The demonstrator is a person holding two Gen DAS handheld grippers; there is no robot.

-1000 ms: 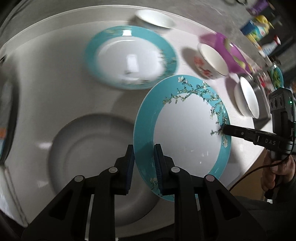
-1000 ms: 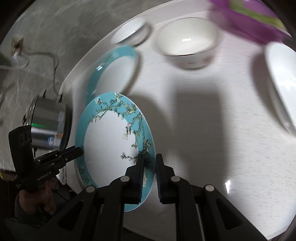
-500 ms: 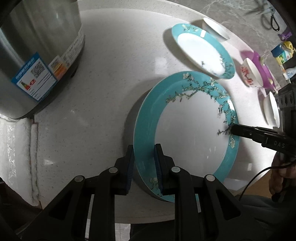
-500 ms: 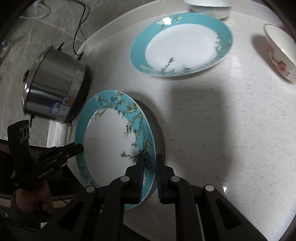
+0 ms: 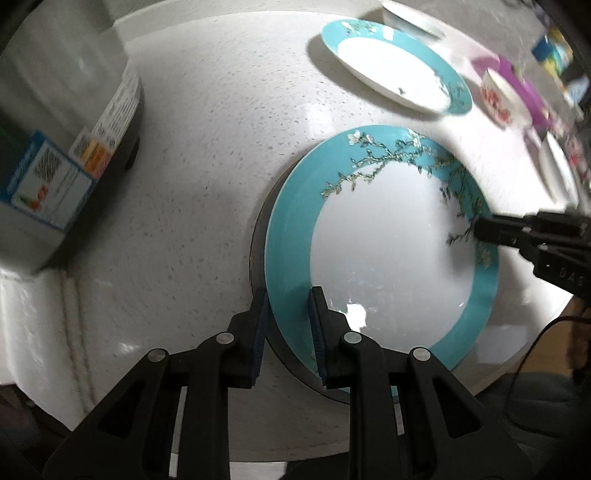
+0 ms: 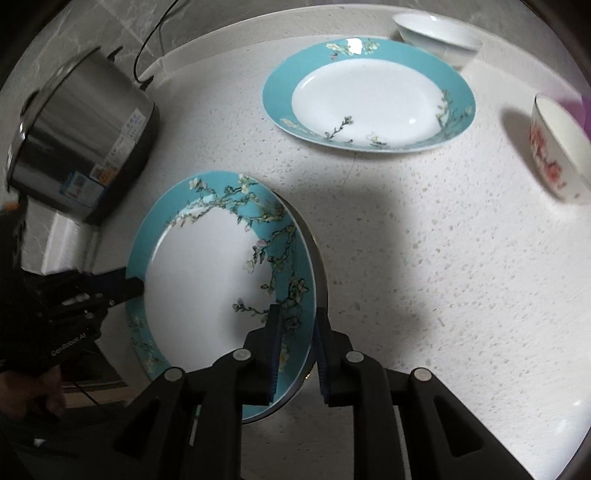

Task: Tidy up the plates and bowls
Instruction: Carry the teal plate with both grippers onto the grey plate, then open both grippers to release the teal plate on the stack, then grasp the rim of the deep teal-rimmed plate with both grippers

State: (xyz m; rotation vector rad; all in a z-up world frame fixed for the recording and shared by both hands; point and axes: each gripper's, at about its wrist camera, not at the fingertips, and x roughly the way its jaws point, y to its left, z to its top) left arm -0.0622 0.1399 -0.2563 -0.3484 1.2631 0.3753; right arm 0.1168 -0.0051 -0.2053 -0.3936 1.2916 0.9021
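1. Writing: the body of the left tongs, seen from the right wrist view, carried white lettering that looked like "GenRobot.AI". The right tongs' body, seen from the left wrist view, showed "DAS", partly cut off. The steel pot bore a blue and white sticker with a QR code; its print was too small and blurred to read.
2. Left tongs were clamped on the near rim of the held teal plate, one finger on each side of the rim.
3. Right tongs gripped the opposite rim of the same plate, flowered band between the pads.
4. The plate, teal-rimmed with a blossom-branch pattern and white centre, was carried tilted just above the white speckled worktop, near its front edge, a dark shadow close beneath it.
5. A second teal plate lay flat farther back on the worktop, well apart from the held one.
6. A plain white bowl stood just behind that plate; a red-patterned bowl stood to the right, beside something purple and blurred.
7. The steel pot stood to the left of the held plate, near but apart, a dark cable running behind it.
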